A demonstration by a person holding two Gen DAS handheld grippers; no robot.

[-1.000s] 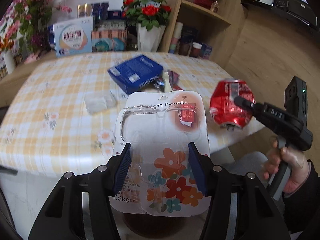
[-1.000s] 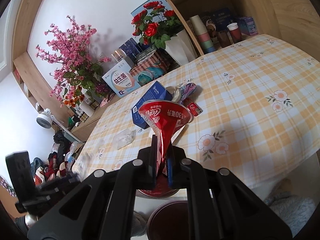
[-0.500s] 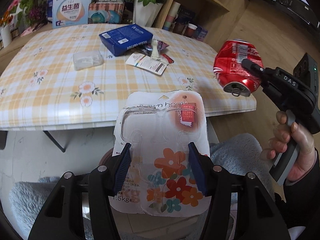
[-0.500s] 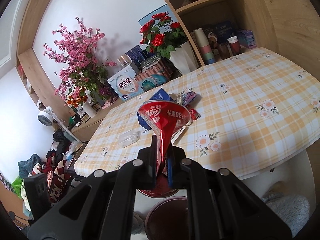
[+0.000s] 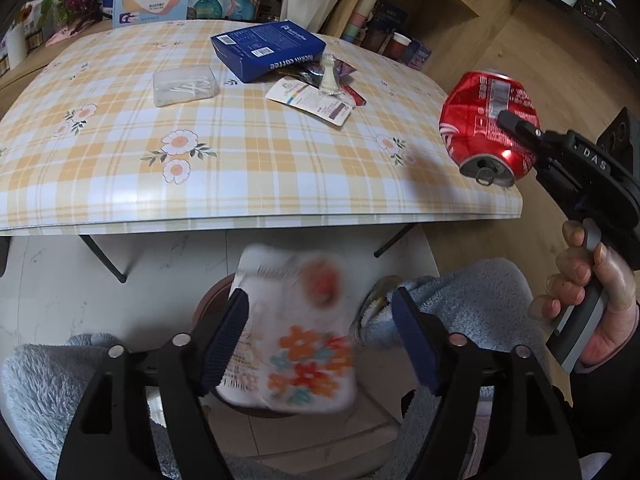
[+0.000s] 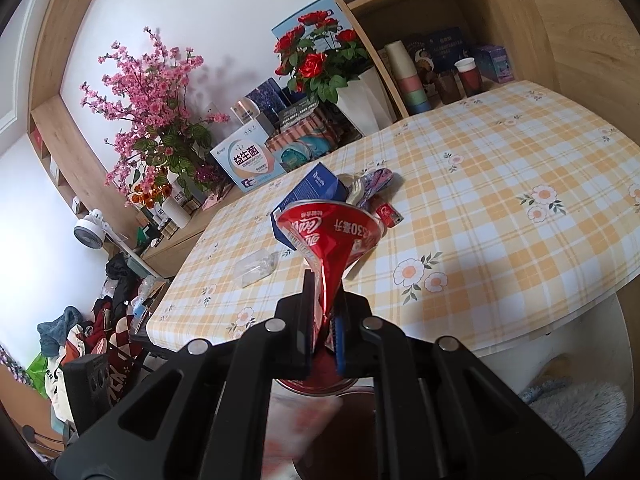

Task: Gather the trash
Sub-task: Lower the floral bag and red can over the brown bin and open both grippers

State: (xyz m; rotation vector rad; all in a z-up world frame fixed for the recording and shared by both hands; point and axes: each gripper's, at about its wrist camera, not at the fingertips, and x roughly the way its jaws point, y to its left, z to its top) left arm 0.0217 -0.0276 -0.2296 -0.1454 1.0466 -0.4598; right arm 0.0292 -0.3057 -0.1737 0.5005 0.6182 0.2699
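Note:
My left gripper (image 5: pixel 320 296) hangs below the table edge over a dark brown bin (image 5: pixel 208 308), and its jaws are opening. Between them a white flower-printed hook package (image 5: pixel 296 332) shows blurred; the right pad stands clear of it, so it is loose. The same package appears as a blur (image 6: pixel 304 420) above the bin (image 6: pixel 360 416) in the right wrist view. My right gripper (image 6: pixel 322 320) is shut on a crushed red soda can (image 6: pixel 332 232). From the left wrist view the can (image 5: pixel 480 120) hovers beside the table's right corner, with a hand (image 5: pixel 592 280) on the gripper's handle.
On the checked tablecloth (image 5: pixel 240 184) lie a blue coffee box (image 5: pixel 268 50), a clear plastic box (image 5: pixel 184 86) and a few wrappers (image 5: pixel 316 98). Fluffy blue fabric (image 5: pixel 460 300) flanks the bin. Boxes, flower vases and a wooden shelf stand behind the table.
The left gripper sank from above the tabletop to below its edge and its jaws widened. The hook package, held sharp before, now blurs and slips loose. The can stays gripped.

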